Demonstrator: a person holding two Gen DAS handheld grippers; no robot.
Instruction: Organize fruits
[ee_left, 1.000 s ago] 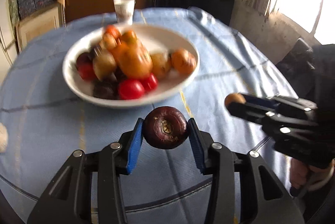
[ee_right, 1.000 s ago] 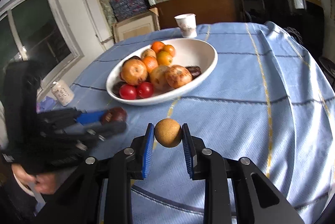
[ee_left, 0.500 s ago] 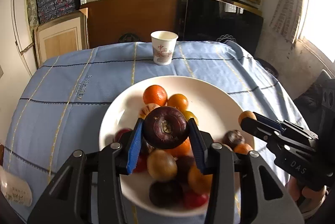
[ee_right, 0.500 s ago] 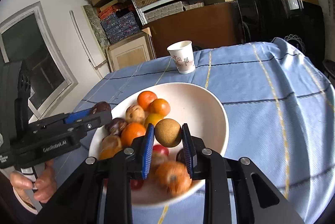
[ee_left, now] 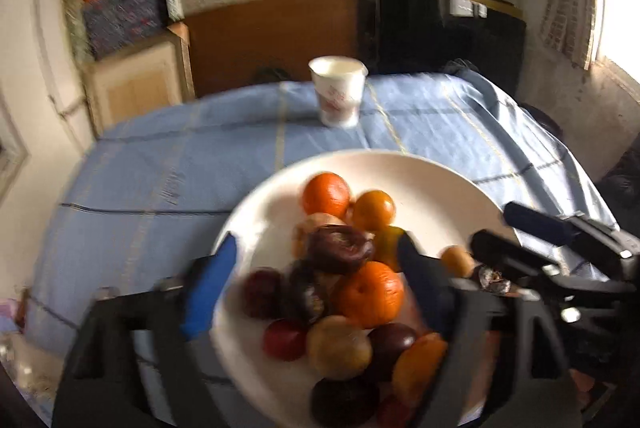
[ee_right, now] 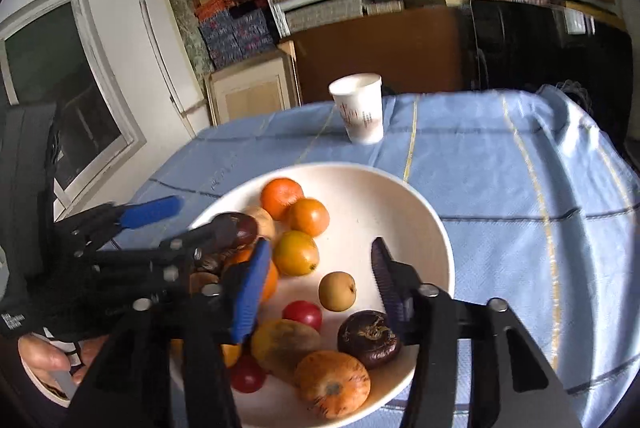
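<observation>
L gripper (ee_left: 316, 280) jaws just opened wide, dark purple fruit (ee_left: 340, 248) loose btwn them atop the pile in white bowl (ee_left: 448, 180). R gripper (ee_right: 320, 268) also just opened, small tan fruit (ee_right: 337, 291) free in bowl btwn its pads

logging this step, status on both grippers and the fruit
Left gripper and right gripper open over white bowl, fingers just opened. Dark purple round fruit and small tan round fruit released onto the pile. Nothing in the way.

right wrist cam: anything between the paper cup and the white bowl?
Nothing: only bare blue tablecloth lies between the paper cup and the white bowl, in the right wrist view.
</observation>
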